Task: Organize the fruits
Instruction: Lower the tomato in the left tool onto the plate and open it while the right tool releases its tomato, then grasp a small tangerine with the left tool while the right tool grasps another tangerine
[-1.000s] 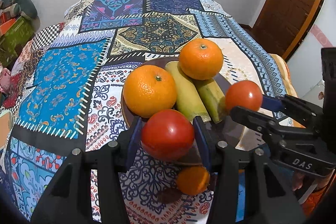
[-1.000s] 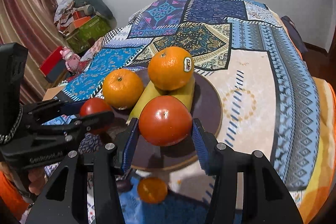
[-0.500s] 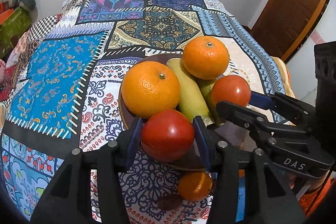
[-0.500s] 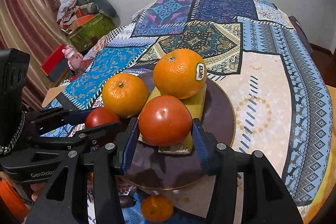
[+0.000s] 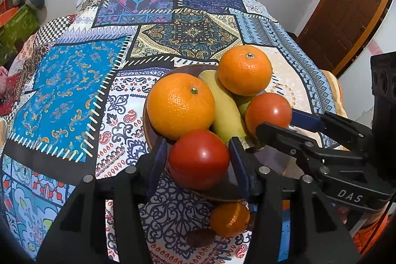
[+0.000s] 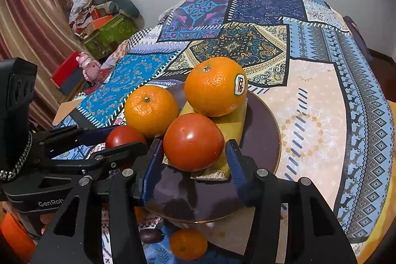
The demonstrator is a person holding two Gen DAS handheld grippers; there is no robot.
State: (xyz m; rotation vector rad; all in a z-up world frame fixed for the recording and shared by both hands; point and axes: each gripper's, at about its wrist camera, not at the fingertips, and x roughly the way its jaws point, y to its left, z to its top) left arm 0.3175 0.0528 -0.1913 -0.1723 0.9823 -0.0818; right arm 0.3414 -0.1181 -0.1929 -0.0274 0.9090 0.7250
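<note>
A dark brown plate (image 6: pixel 262 130) on the patterned cloth holds two oranges (image 5: pixel 182 104) (image 5: pixel 245 69) and yellow-green bananas (image 5: pixel 226 110). My left gripper (image 5: pixel 199 158) is shut on a red tomato (image 5: pixel 199 158) at the plate's near edge. My right gripper (image 6: pixel 193 152) is shut on an orange-red tomato (image 6: pixel 193 141) over the plate, beside the bananas (image 6: pixel 232 123). Each gripper shows in the other's view: the right one (image 5: pixel 274 120) and the left one (image 6: pixel 123 140). The oranges (image 6: pixel 151 110) (image 6: pixel 215 85) also show in the right wrist view.
A small orange (image 5: pixel 229 218) and a dark plum-like fruit (image 5: pixel 200 236) lie on the cloth just below the plate; they also show in the right wrist view, the orange (image 6: pixel 188 243) and the dark fruit (image 6: pixel 151 235). Boxes and clutter (image 6: pixel 106 24) stand beyond the bed. A wooden door (image 5: pixel 346 6) is at right.
Both grippers have moved forward over the plate with their tomatoes. The right tomato has come in close beside the bananas and the far orange.
</note>
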